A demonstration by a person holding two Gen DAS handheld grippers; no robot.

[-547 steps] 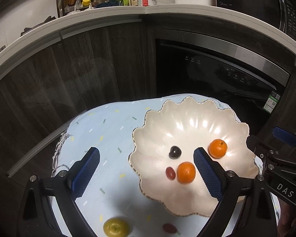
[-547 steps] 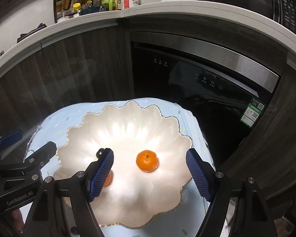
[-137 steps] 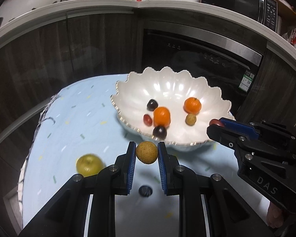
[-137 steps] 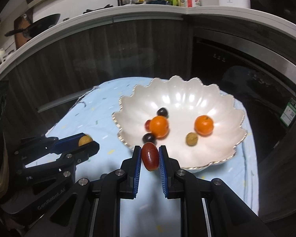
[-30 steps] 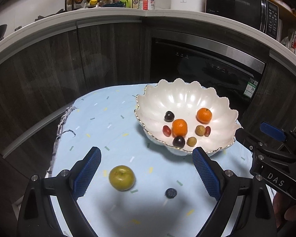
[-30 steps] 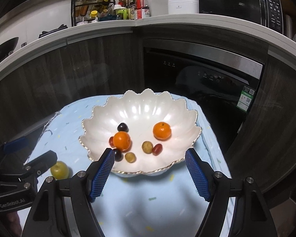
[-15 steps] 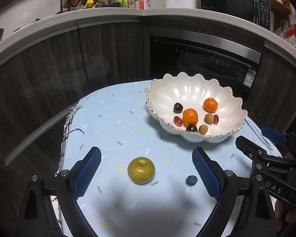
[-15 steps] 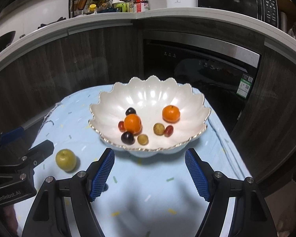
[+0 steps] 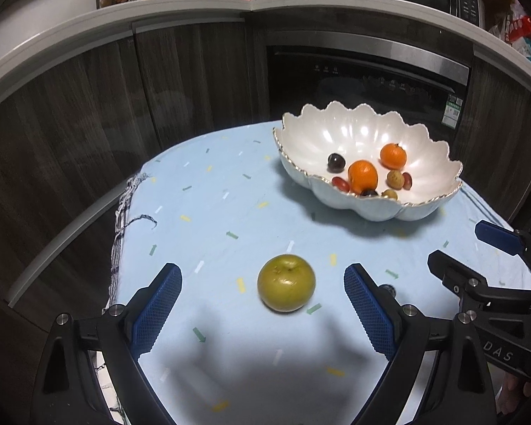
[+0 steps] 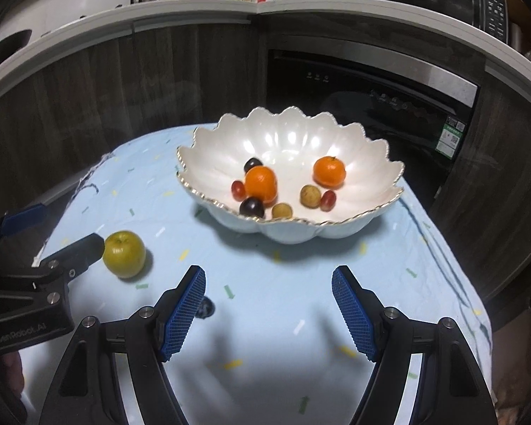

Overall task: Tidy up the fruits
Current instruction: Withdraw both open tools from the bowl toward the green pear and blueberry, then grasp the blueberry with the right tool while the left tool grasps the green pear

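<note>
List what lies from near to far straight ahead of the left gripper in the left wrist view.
Left gripper, open → round yellow-green apple on the pale blue speckled cloth → scalloped white bowl with gold rim holding small fruits → dark built-in oven door → grey curved countertop.

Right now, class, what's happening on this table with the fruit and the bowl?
A person holding a claw in each hand is gathering fruit into the white scalloped bowl, which holds two oranges and several small fruits. The left claw is open and lined up on the green apple on the blue cloth. The right claw is open and empty, beside a small dark fruit lying on the cloth.
</note>
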